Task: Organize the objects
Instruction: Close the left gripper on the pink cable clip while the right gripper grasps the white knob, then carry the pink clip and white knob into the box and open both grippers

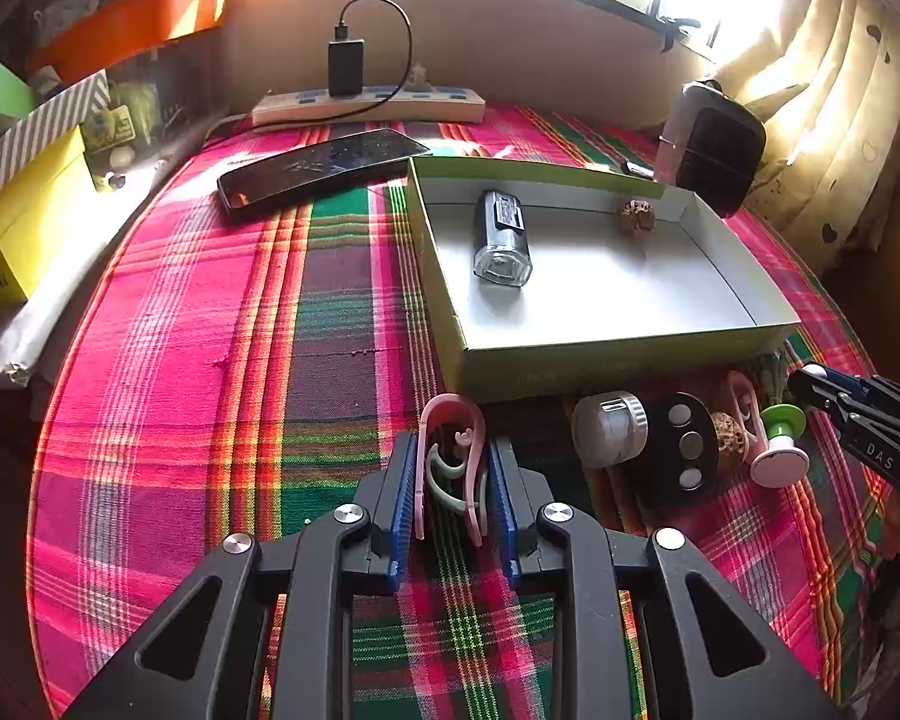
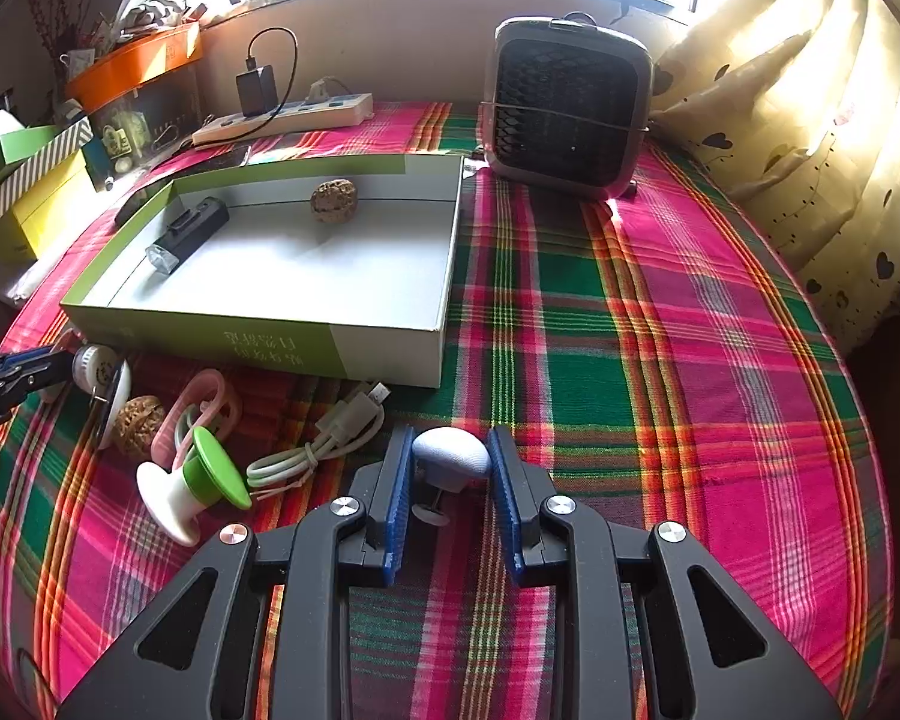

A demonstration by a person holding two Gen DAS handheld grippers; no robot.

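I am pinching a pink plastic clip [image 1: 453, 462] in my left gripper [image 1: 453, 480] and a pale rounded knob-shaped piece [image 2: 452, 457] in my right gripper [image 2: 450, 474], both on the plaid tablecloth [image 2: 660, 360] near the shallow green-and-white cardboard tray [image 2: 390, 354].

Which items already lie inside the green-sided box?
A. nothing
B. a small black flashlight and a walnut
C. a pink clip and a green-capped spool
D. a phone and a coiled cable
B: the flashlight and a walnut rest on the floor of the box; the other small items lie on the cloth outside it.
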